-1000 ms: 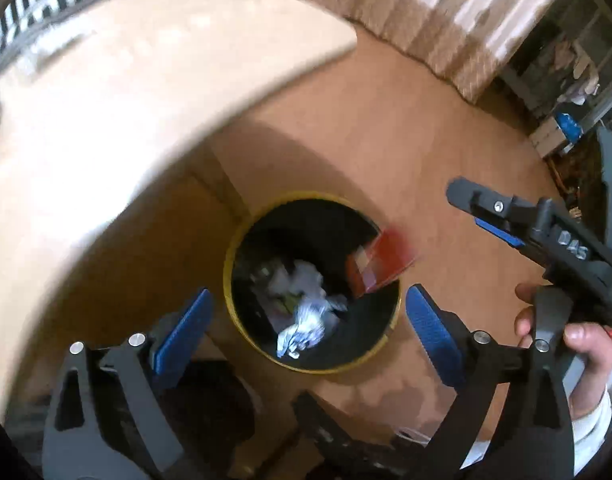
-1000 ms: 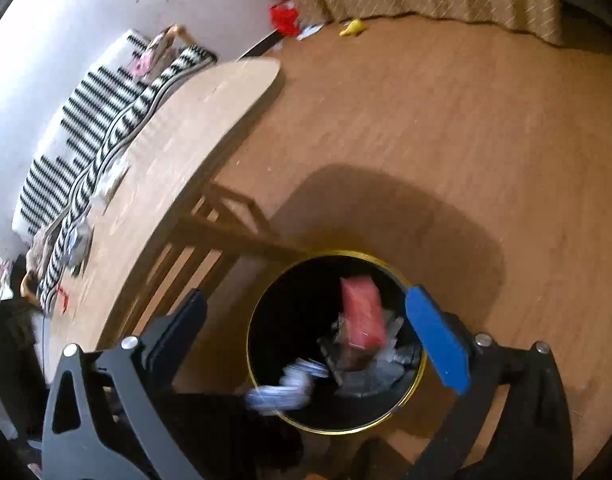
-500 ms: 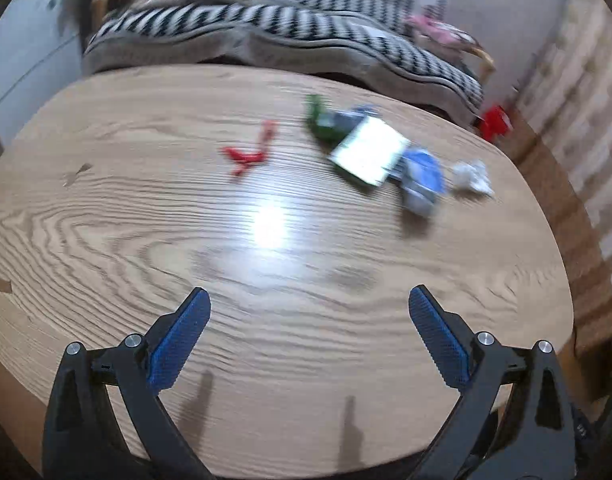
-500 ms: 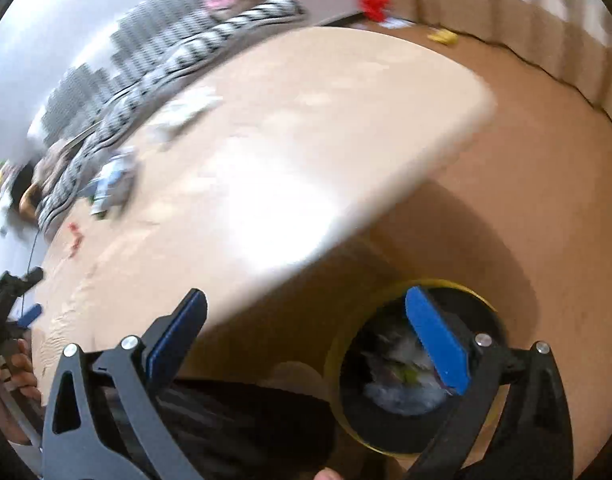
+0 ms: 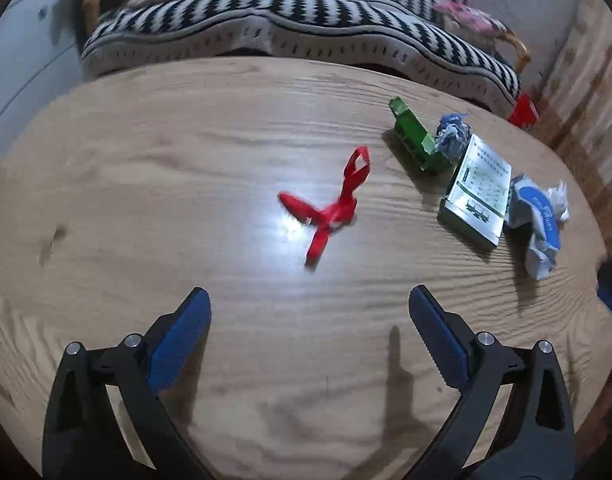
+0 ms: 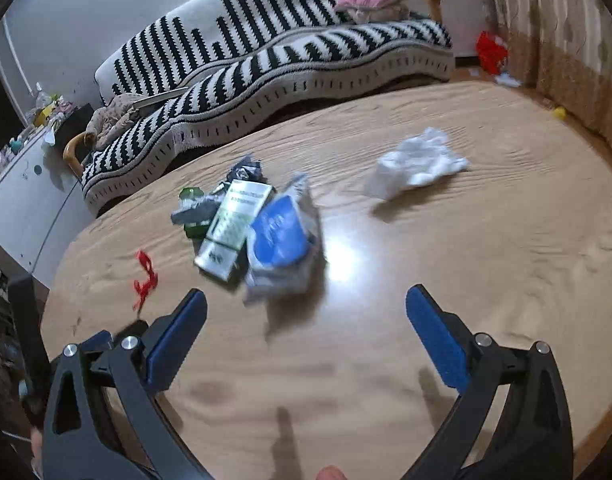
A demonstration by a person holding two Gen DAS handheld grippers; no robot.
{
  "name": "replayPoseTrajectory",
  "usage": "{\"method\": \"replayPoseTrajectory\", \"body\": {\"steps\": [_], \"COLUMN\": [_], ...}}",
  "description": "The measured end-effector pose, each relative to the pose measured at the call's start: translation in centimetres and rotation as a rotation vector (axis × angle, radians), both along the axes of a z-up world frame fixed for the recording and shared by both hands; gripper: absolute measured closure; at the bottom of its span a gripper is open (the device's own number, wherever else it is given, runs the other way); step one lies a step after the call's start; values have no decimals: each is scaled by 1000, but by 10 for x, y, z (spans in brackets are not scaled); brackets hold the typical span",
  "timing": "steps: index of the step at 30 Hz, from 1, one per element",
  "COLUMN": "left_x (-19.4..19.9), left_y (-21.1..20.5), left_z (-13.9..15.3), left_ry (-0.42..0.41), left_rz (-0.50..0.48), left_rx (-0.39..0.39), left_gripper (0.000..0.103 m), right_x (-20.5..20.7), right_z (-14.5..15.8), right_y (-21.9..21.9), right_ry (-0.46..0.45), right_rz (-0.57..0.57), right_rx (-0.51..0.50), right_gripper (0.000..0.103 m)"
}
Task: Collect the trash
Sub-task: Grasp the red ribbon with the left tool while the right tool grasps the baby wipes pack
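Trash lies on the oval wooden table [image 5: 186, 200]. A red ribbon scrap [image 5: 330, 208] sits just beyond my left gripper [image 5: 310, 320], which is open and holds nothing. Further right lie a green box [image 5: 414, 140], a white-and-green carton [image 5: 478, 192], a blue-and-white wrapper [image 5: 538, 224] and a crumpled blue paper [image 5: 452, 132]. My right gripper [image 6: 306, 320] is open and empty over the table [image 6: 466, 280]. Ahead of it lie the blue-and-white wrapper [image 6: 282, 240], the carton [image 6: 234, 224], the red ribbon scrap [image 6: 146, 276] and a crumpled white tissue [image 6: 418, 164].
A black-and-white striped sofa [image 5: 290, 32] runs along the table's far side, also in the right wrist view as the sofa [image 6: 266, 60]. A red object [image 6: 492, 50] lies on the floor by the curtain [image 6: 566, 40]. A white cabinet [image 6: 22, 192] stands at the left.
Both grippers have swung up from the black bin on the floor to the tabletop. A second ago a red wrapper was dropping into the bin; now the bin is out of view.
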State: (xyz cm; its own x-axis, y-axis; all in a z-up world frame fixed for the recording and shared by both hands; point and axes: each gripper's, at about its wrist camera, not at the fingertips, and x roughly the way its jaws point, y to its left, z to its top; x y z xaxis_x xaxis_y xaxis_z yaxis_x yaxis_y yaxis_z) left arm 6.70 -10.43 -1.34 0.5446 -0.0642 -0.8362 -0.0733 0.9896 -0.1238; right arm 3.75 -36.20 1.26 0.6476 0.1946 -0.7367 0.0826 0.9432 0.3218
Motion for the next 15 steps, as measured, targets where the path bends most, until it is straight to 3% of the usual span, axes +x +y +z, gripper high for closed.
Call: {"method": "replayPoseTrajectory", "body": {"steps": [2, 6, 8, 11, 15], "left_x": [9, 29, 37, 44, 49], "left_y": [2, 0, -6, -10, -12], "left_z": [-1, -5, -9, -10, -9], "left_ry": [-11, -23, -29, -56, -57], "left_rz": [-2, -17, -34, -71, -96], "left_rx": [-1, 77, 146, 147, 145], "left_gripper": [6, 6, 6, 6, 6], "right_x": [23, 62, 74, 78, 77], "right_z": [-9, -31, -46, -50, -46], "right_y": [6, 19, 24, 41, 43], "right_ry": [26, 76, 109, 79, 59], "right_rz": [6, 23, 21, 59, 81], "right_rx": [-6, -81, -149, -317, -304], "right_gripper": [7, 7, 6, 6, 5]}}
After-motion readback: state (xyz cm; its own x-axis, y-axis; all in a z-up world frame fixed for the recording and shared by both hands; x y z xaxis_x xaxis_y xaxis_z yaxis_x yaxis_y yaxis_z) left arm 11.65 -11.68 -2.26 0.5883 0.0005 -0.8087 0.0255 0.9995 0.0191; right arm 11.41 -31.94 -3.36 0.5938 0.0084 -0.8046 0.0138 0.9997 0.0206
